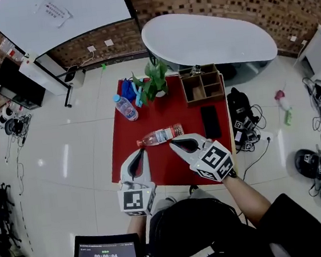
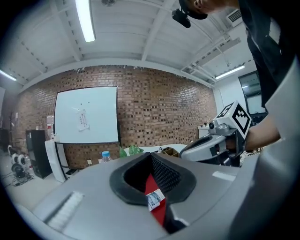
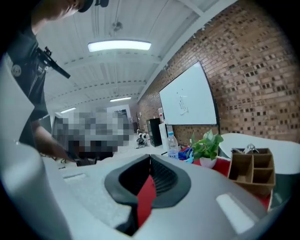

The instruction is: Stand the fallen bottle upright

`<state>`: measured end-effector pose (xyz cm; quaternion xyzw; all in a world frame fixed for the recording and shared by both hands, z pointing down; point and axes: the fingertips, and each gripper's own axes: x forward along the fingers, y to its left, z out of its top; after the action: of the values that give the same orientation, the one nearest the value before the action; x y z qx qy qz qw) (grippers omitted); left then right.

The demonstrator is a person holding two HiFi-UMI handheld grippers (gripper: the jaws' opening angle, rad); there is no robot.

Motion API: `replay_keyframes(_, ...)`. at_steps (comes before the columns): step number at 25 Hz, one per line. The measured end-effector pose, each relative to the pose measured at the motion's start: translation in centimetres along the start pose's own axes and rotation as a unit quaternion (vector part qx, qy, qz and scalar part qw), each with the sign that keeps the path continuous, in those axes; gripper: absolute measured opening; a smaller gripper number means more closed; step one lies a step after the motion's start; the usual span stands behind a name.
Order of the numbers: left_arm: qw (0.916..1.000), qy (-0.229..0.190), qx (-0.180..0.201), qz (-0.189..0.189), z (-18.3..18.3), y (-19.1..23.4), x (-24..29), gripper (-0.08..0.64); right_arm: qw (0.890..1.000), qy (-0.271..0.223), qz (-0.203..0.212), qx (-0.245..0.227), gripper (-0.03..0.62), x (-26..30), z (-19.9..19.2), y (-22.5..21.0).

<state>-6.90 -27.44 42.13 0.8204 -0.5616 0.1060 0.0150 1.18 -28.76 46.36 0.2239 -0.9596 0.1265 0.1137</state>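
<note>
- The fallen bottle (image 1: 160, 135) lies on its side near the middle of the red worktop (image 1: 122, 146). Its red cap points to the left of the frame and its base to the right.
- The left gripper (image 1: 139, 153) sits at the lower centre of the head view, with its tip just below the bottle's cap end. Whether it touches the bottle cannot be told.
- In the left gripper view its jaws are closed, tips together, with nothing held. A sliver of the red worktop and a scrap of the bottle's label show through the gap behind the tips.
- The right gripper (image 1: 172, 144) comes in from the lower right, with its tip just below the bottle's right half. Its jaws are also fully closed and hold nothing, and only red worktop shows through the gap.
- A second, upright bottle (image 1: 126, 107) with a blue cap stands at the upper left of the worktop, well apart from the fallen one.
- A potted plant (image 1: 154, 81) stands at the top edge, with a wooden organiser (image 1: 203, 85) at the upper right.
- A black phone (image 1: 210, 121) lies flat just right of the fallen bottle's base.
</note>
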Motion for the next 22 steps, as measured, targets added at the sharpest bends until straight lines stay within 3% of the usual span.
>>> replay_keyframes(4, 0.9999, 0.008, -0.006, -0.002, -1.7, 2.1, 0.7, 0.002, 0.992, 0.088, -0.005, -0.095, 0.023, 3.9, -1.8, -1.0)
replay_keyframes(6, 0.9999, 0.013, -0.002, -0.009, -2.4, 3.1, 0.7, 0.002, 0.975, 0.156, -0.005, -0.161, 0.084, 6.2, -3.8, -1.3)
replay_keyframes(7, 0.9998, 0.016, -0.002, -0.009, -2.7, 3.7, 0.7, 0.002, 0.961, 0.194, -0.002, -0.199, 0.151, 7.5, -5.1, -1.3)
replay_keyframes(8, 0.9998, 0.017, -0.004, -0.008, -2.9, 4.5, 0.6, 0.002, 0.943, 0.230, 0.005, -0.240, 0.213, 9.0, -6.4, -1.3)
replay_keyframes(10, 0.9998, 0.015, -0.010, -0.002, -3.3, 6.0, 0.6, 0.002, 0.904, 0.290, 0.023, -0.314, 0.263, 12.5, -9.3, -1.6)
replay_keyframes(14, 0.9989, 0.024, -0.040, 0.009, -5.1, 7.8, 0.2, 0.002, 0.813, 0.412, 0.057, -0.408, 0.273, 18.2, -16.7, -2.7)
replay_keyframes(17, 0.9979, 0.035, -0.053, 0.011, -6.4, 8.7, -0.7, 0.002, 0.755, 0.466, 0.035, -0.459, 0.280, 20.4, -19.9, -3.9)
replay_keyframes(18, 0.9976, 0.038, -0.056, 0.011, -6.7, 9.0, -1.0, 0.002, 0.744, 0.476, 0.026, -0.469, 0.281, 20.6, -20.0, -4.1)
replay_keyframes(20, 0.9973, 0.039, -0.060, 0.014, -6.9, 9.7, -1.6, 0.002, 0.736, 0.482, 0.017, -0.475, 0.281, 20.9, -19.5, -4.2)
replay_keyframes(22, 0.9970, 0.038, -0.065, 0.018, -6.8, 10.2, -2.4, 0.002, 0.748, 0.475, 0.014, -0.463, 0.281, 20.6, -18.7, -4.0)
